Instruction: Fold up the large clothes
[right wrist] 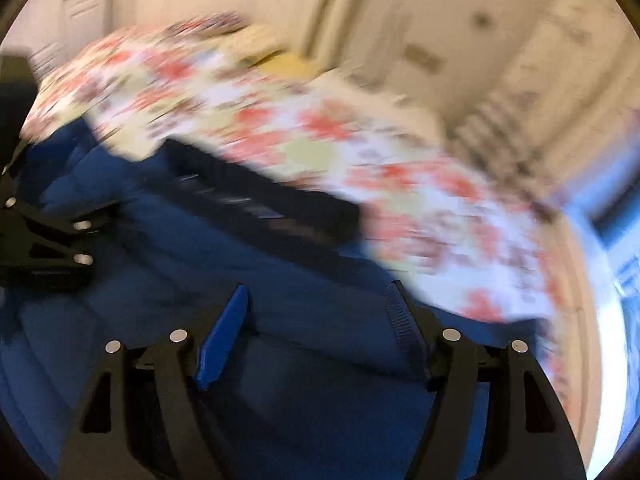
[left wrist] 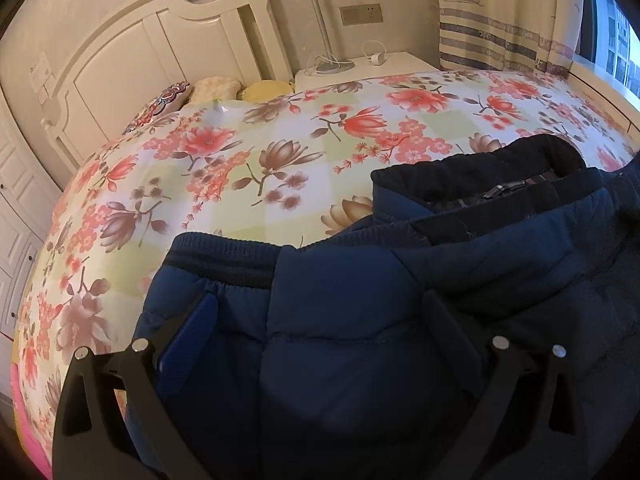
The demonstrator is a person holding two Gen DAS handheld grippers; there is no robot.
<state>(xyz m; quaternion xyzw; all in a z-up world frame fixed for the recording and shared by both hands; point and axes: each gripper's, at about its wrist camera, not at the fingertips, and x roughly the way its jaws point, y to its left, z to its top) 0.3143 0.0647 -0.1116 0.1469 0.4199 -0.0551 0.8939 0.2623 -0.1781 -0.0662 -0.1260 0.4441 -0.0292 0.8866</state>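
Both grippers, left and right, spread wide over the blue jacket on the bed, gripping nothing: best clamped near the ribbed hem, evenly.

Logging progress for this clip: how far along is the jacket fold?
Done: the navy padded jacket lies on the floral bedspread, a ribbed cuff turned up near the collar. In hand: the left gripper and right gripper straddle padded fabric, jaws apart. Left: the bundle looks lumpy, not a compact fold.
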